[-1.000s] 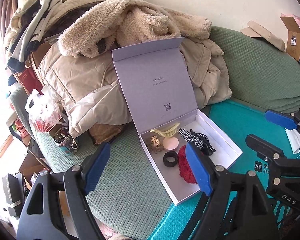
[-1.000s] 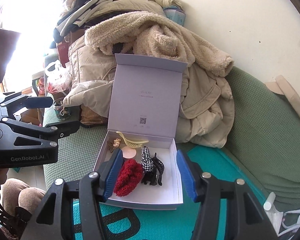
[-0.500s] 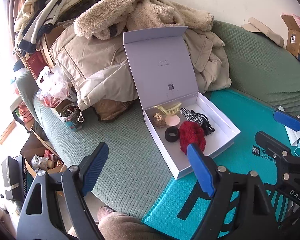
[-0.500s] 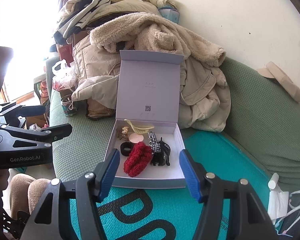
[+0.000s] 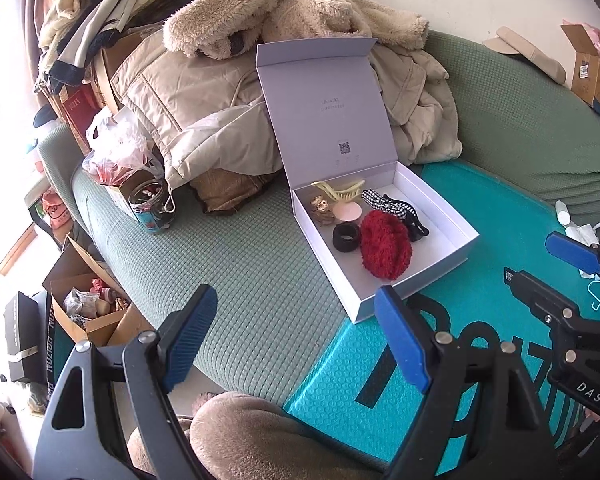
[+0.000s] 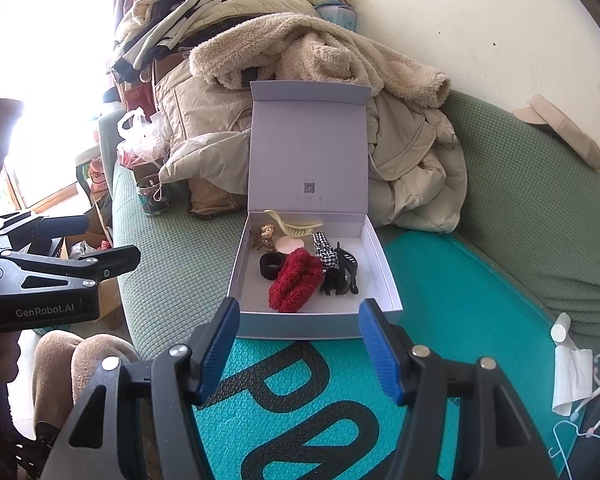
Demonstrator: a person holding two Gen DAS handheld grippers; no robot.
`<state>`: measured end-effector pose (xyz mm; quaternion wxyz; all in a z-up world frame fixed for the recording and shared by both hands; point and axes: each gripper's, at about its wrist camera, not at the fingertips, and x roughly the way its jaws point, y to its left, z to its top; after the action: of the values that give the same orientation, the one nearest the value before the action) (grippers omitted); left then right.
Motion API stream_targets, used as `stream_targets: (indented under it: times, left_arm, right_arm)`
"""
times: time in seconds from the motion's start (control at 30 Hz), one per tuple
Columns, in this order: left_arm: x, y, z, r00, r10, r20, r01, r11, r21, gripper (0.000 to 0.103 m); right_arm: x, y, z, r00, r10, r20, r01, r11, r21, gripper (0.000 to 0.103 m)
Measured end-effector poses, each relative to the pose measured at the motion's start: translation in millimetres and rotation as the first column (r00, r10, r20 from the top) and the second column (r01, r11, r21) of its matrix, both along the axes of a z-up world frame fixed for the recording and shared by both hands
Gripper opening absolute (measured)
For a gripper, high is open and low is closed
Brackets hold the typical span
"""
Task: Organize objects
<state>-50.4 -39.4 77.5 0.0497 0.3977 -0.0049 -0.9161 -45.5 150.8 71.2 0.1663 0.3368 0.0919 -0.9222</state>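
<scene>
White cardboard gift box (image 6: 376, 264) with its hinged lid (image 6: 309, 148) propped upright sat on the green textured sofa (image 6: 172, 264), its near edge meeting the teal foam mat (image 6: 460, 320). Inside lay a fuzzy red scrunchie (image 6: 296, 280), a black ring-shaped hair tie (image 6: 271, 265) just beside it, a black claw clip (image 6: 342, 276), a black-and-white checked bow (image 6: 324, 249), a pale yellow claw clip (image 6: 294, 225), a small pink disc (image 6: 289, 245) and a brown ornament (image 6: 264, 236). Behind the lid rose a heap of beige coats (image 6: 320, 60).

Both tools hovered short of the box — the left gripper (image 5: 296, 342) with jaws spread wide and empty, the right gripper (image 6: 298, 354) likewise wide and holding nothing. A tin can (image 5: 152, 204) stood on the sofa, well apart from the box.
</scene>
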Motion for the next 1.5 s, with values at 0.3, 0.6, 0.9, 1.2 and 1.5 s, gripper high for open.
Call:
stream_targets:
  times: [0.3, 0.6, 0.9, 1.2, 1.5]
  left_arm:
    - [5, -1, -8, 1.0, 0.006, 0.026, -0.007, 0.999, 0.034, 0.08]
    - [5, -2, -9, 0.999, 0.012, 0.034, -0.013, 1.0, 0.026, 0.08]
    - [4, -2, -15, 0.999, 0.014, 0.045, -0.015, 0.999, 0.032, 0.082]
    - [3, -3, -19, 0.998, 0.015, 0.058, -0.017, 0.999, 0.031, 0.082]
    - [5, -3, -21, 0.998, 0.016, 0.059, -0.018, 0.999, 0.031, 0.082]
  right_arm:
    - [6, 0, -4, 1.0, 0.001, 0.012, -0.001, 1.0, 0.006, 0.063]
    - [5, -2, -7, 1.0, 0.001, 0.021, -0.001, 1.0, 0.007, 0.063]
    - [4, -2, -10, 1.0, 0.002, 0.028, -0.002, 1.0, 0.013, 0.063]
    - [7, -1, -8, 1.0, 0.003, 0.021, -0.003, 1.0, 0.011, 0.063]
    - [9, 2, -8, 1.0, 0.0, 0.022, 0.0, 1.0, 0.013, 0.063]
